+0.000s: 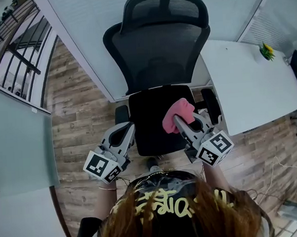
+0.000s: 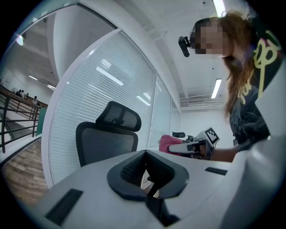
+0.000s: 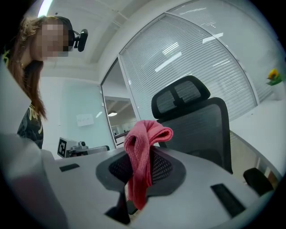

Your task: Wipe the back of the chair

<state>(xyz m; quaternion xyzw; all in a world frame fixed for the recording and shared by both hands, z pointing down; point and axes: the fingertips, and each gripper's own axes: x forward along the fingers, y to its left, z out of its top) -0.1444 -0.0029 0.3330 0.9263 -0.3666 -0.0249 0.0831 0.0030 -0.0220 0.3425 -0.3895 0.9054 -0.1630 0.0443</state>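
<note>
Your right gripper point(image 1: 186, 123) has its fingers point(image 3: 165, 167) clamped on a pink cloth point(image 3: 145, 152). The cloth bunches above the tips and hangs down between them. The gripper hovers over the black seat point(image 1: 149, 125) of the office chair point(image 1: 134, 46), short of the mesh backrest point(image 1: 160, 59). Your left gripper point(image 1: 127, 132) sits at the seat's left edge, its fingers point(image 2: 129, 169) drawn together with nothing between them. A white table point(image 1: 252, 89) stands just right of the chair, with a yellow flower point(image 1: 267, 50) near its far corner.
</note>
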